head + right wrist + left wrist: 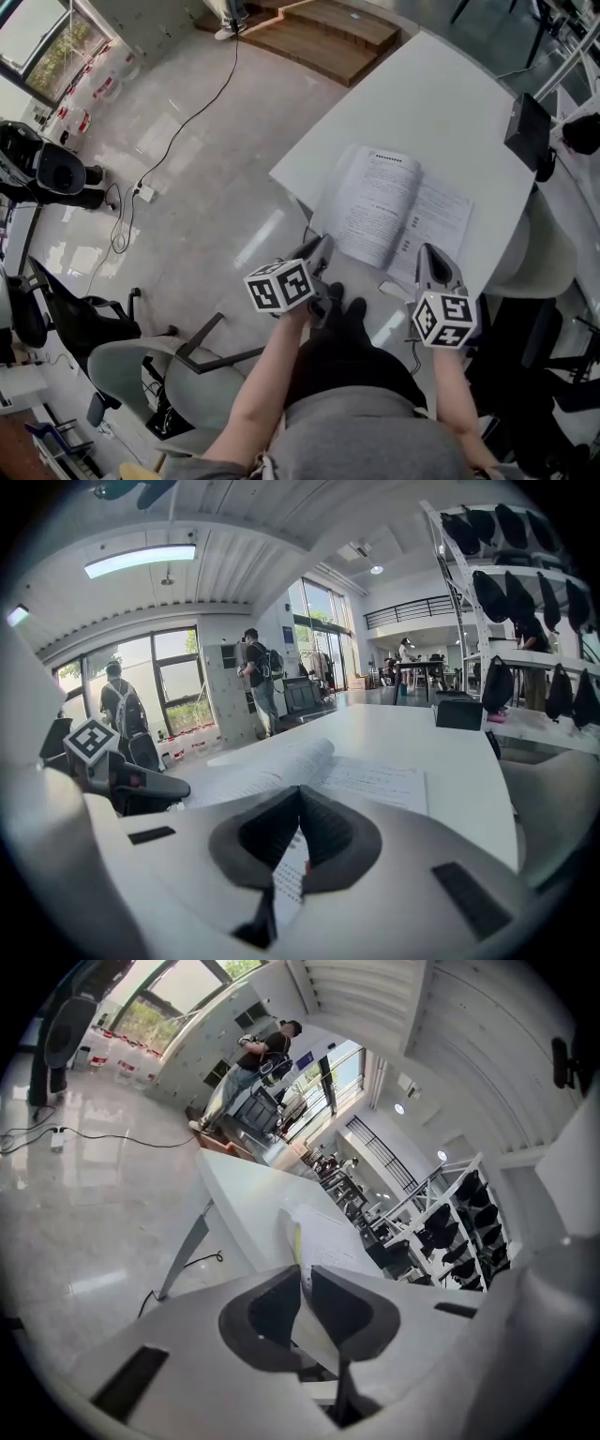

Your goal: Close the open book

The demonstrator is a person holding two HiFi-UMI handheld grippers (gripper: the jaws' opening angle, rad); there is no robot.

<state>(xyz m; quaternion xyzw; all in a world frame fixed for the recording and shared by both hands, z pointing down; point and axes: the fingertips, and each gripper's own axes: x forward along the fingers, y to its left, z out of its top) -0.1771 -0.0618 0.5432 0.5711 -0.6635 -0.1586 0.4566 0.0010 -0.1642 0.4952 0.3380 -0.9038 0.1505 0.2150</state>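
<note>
An open book (394, 206) lies on the white table (422, 103) near its front edge, its left pages arched up. My left gripper (323, 246) reaches the book's left edge. In the left gripper view that edge (298, 1239), with a yellow strip, stands between the pads, and the left gripper (302, 1281) is shut on it. My right gripper (429, 255) is at the near right corner. In the right gripper view the right gripper (298, 799) is shut on a printed page (291, 874) of the book (281, 766).
A black box (528, 131) sits at the table's far right edge. A grey chair (131, 366) stands at the lower left on the floor, and a cable (187, 122) runs across it. Wooden steps (319, 33) lie beyond the table. People (258, 682) stand far off.
</note>
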